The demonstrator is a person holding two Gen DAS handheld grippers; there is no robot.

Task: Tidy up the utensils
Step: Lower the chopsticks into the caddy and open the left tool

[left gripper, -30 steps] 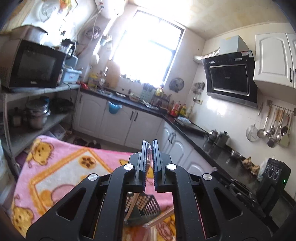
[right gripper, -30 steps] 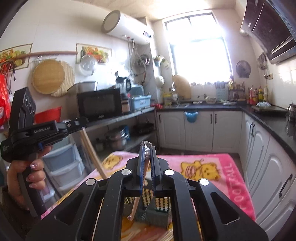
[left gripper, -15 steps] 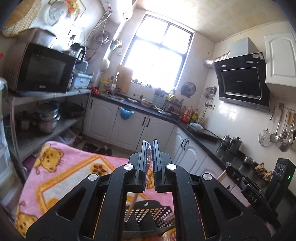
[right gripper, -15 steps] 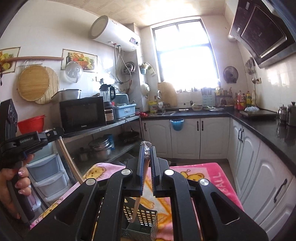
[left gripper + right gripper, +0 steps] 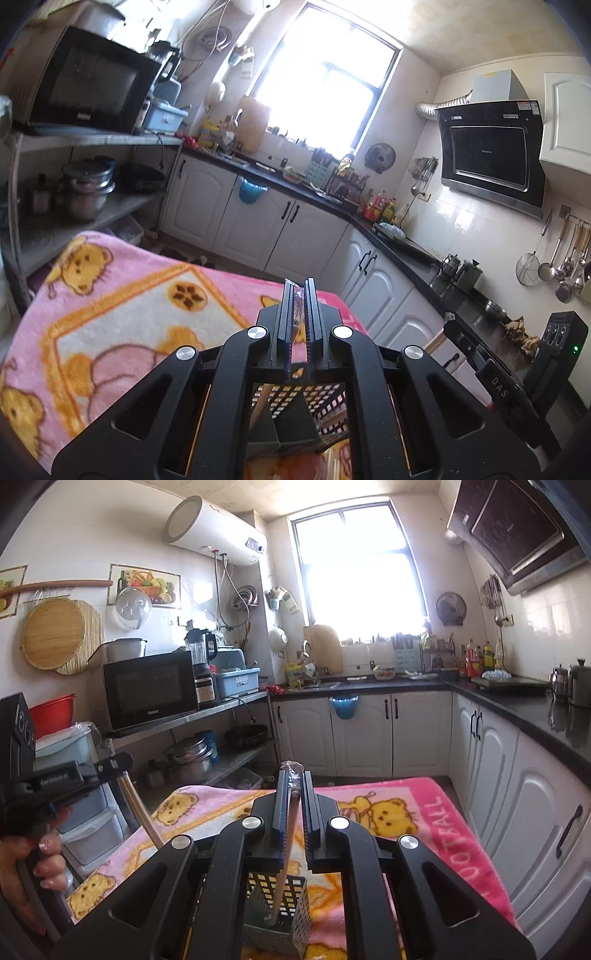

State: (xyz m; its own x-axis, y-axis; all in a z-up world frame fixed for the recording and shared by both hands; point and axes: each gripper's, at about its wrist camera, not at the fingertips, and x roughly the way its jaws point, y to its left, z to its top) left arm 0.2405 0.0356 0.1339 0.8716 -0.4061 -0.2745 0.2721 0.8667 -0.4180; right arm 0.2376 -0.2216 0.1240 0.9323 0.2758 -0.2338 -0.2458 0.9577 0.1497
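Observation:
My left gripper (image 5: pixel 298 291) is shut on a plastic-wrapped pair of wooden chopsticks (image 5: pixel 263 403) that slant down into a dark perforated utensil holder (image 5: pixel 327 398) just under the fingers. In the right wrist view my right gripper (image 5: pixel 294 775) is shut on another wrapped pair of chopsticks (image 5: pixel 285 853), whose lower end is inside the grey mesh holder (image 5: pixel 300 915). Each gripper shows in the other's view: the right one (image 5: pixel 498 380) at the lower right, the left one (image 5: pixel 59 782) at the far left in a hand (image 5: pixel 22 864).
The holder stands on a pink blanket with yellow bears (image 5: pixel 122 295) over a table. White cabinets and a dark counter (image 5: pixel 517 709) run along the right and back. A metal shelf with a microwave (image 5: pixel 147 690) and pots stands to the left.
Both grippers have sunk toward the holder, which now fills more of the view beneath the fingers. Both pairs of chopsticks have gone down with them; the jaws stayed shut.

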